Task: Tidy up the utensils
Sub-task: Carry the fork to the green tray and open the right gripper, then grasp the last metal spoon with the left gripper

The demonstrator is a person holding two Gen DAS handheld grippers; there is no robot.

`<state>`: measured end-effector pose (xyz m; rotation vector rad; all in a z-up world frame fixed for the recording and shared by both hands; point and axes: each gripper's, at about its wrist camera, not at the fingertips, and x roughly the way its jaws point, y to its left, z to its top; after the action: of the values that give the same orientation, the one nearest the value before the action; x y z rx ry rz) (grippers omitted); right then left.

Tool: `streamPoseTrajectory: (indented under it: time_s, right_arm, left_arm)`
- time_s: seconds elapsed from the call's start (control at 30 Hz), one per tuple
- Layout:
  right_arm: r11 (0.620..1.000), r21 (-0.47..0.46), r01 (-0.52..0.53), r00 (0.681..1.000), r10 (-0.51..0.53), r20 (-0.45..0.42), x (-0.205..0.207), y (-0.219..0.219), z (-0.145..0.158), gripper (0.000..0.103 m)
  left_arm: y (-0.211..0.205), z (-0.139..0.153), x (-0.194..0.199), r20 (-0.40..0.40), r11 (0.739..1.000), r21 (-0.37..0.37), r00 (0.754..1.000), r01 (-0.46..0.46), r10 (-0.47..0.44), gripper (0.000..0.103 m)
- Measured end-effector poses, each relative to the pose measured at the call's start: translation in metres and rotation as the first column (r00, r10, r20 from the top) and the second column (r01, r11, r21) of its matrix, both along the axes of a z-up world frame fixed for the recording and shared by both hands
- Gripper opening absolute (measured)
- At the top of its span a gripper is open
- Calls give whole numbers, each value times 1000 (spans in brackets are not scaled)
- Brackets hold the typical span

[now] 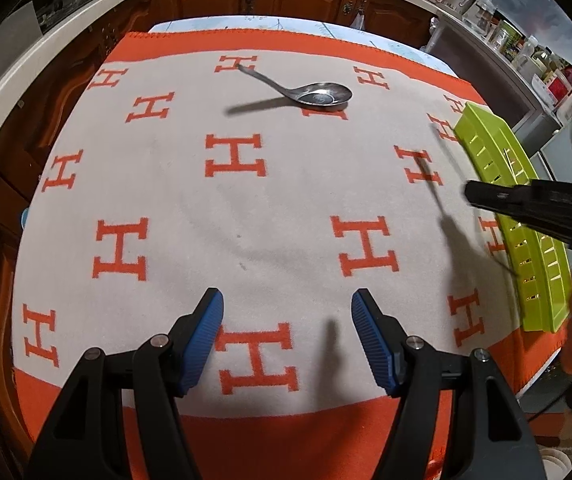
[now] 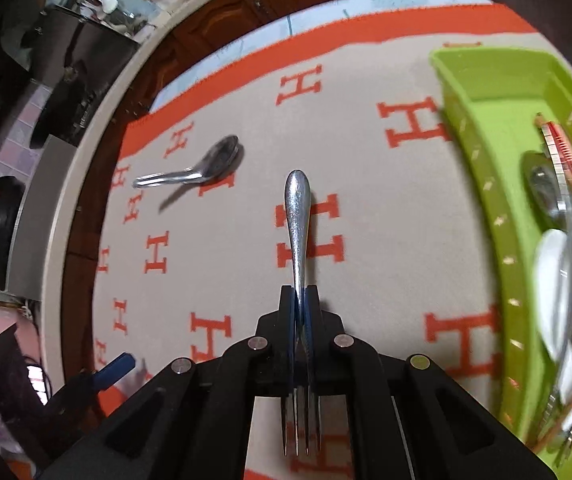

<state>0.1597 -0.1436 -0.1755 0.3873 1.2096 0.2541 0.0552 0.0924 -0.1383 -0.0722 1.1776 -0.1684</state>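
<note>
My right gripper (image 2: 301,300) is shut on a metal fork (image 2: 297,216), handle pointing forward, tines back toward the camera, held above the cloth. It also shows from the side in the left wrist view (image 1: 471,196), next to the green tray. A metal soup spoon (image 1: 317,94) lies on the far part of the cloth; it also shows in the right wrist view (image 2: 206,168). The green utensil tray (image 2: 481,152) at the right holds spoons and chopsticks; it also shows in the left wrist view (image 1: 541,268). My left gripper (image 1: 287,320) is open and empty above the near part of the cloth.
An orange and grey cloth with H marks (image 1: 246,208) covers the table. Wooden cabinets (image 1: 297,0) and a counter with jars and a kettle (image 1: 481,8) stand behind. A stove with pans (image 2: 70,60) is at the left.
</note>
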Motion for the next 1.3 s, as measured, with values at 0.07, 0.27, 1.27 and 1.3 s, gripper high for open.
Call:
streamPoseTrajectory:
  time_s: [0.07,0.27,1.27,1.3]
  right_arm:
    - [1000,1,2,1000,-2,27,-12,-10,15,4]
    - [997,-51,55,993,-49,104,-40,-55,60,4]
    - [974,-126,186,978,-170,124,-62,-153,90,28]
    - [977,-112,182,977,-166,136,-66,-149,96,28]
  left_arm:
    - [-2,3,2,7,1000,12,1000,8,-8,65]
    - [-12,17,21,22,997,46,998,57,-58,70]
    - [-73,49,112,19,867,378,934,324,-357,72]
    - [-76,46,116,16,853,399,927,338,-375,72]
